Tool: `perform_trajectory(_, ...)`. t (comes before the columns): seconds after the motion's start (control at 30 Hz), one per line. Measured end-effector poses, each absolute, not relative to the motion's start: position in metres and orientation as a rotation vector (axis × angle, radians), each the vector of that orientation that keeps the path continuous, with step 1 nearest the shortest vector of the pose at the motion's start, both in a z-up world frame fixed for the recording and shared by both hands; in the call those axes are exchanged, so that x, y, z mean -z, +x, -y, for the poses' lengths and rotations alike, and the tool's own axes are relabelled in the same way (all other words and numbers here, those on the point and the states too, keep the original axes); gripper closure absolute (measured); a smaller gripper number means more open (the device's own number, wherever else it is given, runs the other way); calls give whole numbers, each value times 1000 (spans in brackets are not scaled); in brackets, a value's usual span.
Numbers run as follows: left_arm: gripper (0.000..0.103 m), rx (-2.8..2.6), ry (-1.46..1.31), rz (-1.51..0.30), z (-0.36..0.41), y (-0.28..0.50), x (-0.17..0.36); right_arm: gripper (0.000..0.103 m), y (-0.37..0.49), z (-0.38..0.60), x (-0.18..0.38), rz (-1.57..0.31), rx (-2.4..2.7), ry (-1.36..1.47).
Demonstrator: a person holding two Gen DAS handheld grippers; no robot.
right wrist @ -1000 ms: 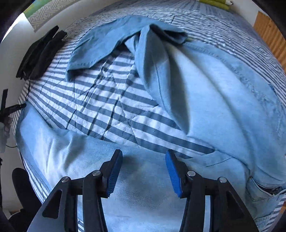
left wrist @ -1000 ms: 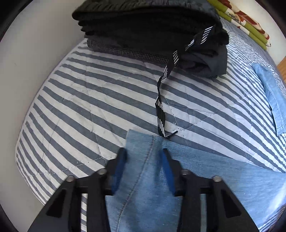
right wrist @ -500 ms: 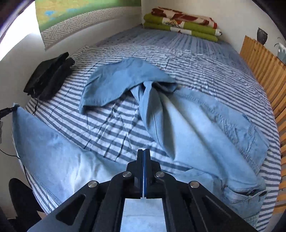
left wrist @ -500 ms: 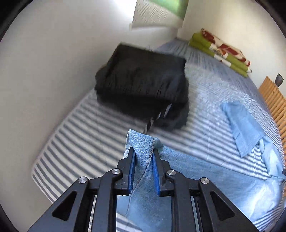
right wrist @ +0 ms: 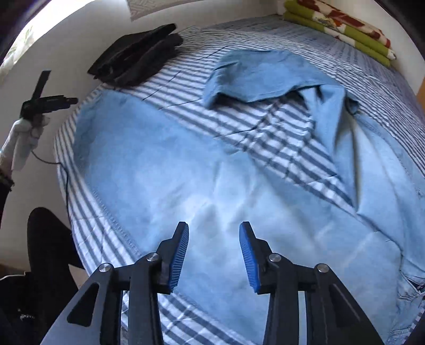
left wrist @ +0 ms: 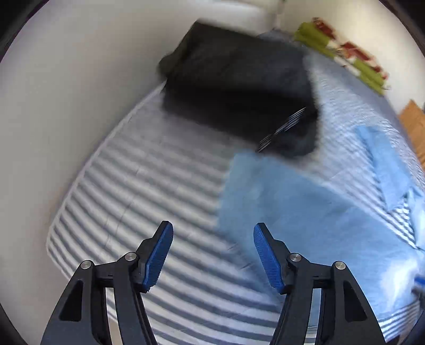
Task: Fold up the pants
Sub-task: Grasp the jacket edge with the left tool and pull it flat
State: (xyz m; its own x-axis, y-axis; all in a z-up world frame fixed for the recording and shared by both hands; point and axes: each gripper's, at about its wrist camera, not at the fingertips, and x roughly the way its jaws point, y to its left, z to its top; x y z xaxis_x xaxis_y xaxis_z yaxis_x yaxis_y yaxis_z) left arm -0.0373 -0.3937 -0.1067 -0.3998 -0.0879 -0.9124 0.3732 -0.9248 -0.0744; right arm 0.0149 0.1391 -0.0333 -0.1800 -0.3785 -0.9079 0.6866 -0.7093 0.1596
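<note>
1. Now your left gripper (left wrist: 212,254) is no longer pinching the jeans (right wrist: 186,185): half a second ago its fingers were clamped on the leg's hem, and they are opening wide with nothing between them, over the striped bedspread (left wrist: 148,191).
2. Your right gripper (right wrist: 213,258), pressed fully together half a second ago, is opening too; its pads are hovering over the pale denim without pinching it.
3. The jeans are lying spread on the bed, one leg reaching toward the stack of folded dark clothes (right wrist: 138,53), the other leg (right wrist: 265,74) folded back on itself farther up.
4. A white wall is bordering the bed, and a green and red folded blanket (right wrist: 342,24) is sitting at the far end.
5. The left wrist view is smearing with motion blur, so the dark stack and the hem's edge are hard to make out there.
</note>
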Motion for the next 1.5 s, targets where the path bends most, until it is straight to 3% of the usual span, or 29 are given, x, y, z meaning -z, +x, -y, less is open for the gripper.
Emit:
perform_trajectory(0.1,40,2356,1556,-458,400,-33,132,67,40,-113,47,-467,1914,1362)
perform_trajectory(0.2,68,2375,1577,-457,393,-30,144,67,53,-97,60,-521,1872,1357)
perform_trajectory(0.43,71,2395,1425,-538,407,1,137,67,66,-80,73,-575,1838,1348)
perform_trajectory(0.53,81,2373,1507,-480,401,-1,147,67,68,-74,80,-604,1833,1350)
perform_trajectory(0.63,81,2412,1576,-397,378,-11,156,67,65,-71,85,-593,1842,1364)
perform_trajectory(0.77,80,2412,1595,-426,356,-32,159,67,66,-73,84,-578,1854,1370)
perform_trajectory(0.83,86,2407,1594,-368,347,-40,161,67,69,-73,84,-586,1856,1365)
perform_trajectory(0.9,103,2419,1615,-347,340,-43,158,67,70,-70,87,-610,1864,1363)
perform_trajectory(1.03,103,2404,1551,-356,347,-36,149,71,73,-62,89,-658,1876,1336)
perform_trajectory(1.07,103,2398,1528,-387,344,-34,145,76,73,-61,89,-659,1872,1336)
perform_trajectory(1.1,103,2393,1498,-422,352,-25,137,94,74,-61,88,-663,1871,1336)
perform_trajectory(1.13,103,2391,1471,-440,358,-17,129,102,74,-60,86,-684,1880,1336)
perform_trajectory(1.3,103,2406,1439,-490,388,10,113,102,79,-62,78,-688,1898,1295)
perform_trajectory(1.4,103,2389,1515,-572,393,1,132,102,74,-69,73,-625,1928,1312)
perform_trajectory(1.5,100,2388,1584,-522,370,-17,152,102,64,-78,63,-558,2005,1313)
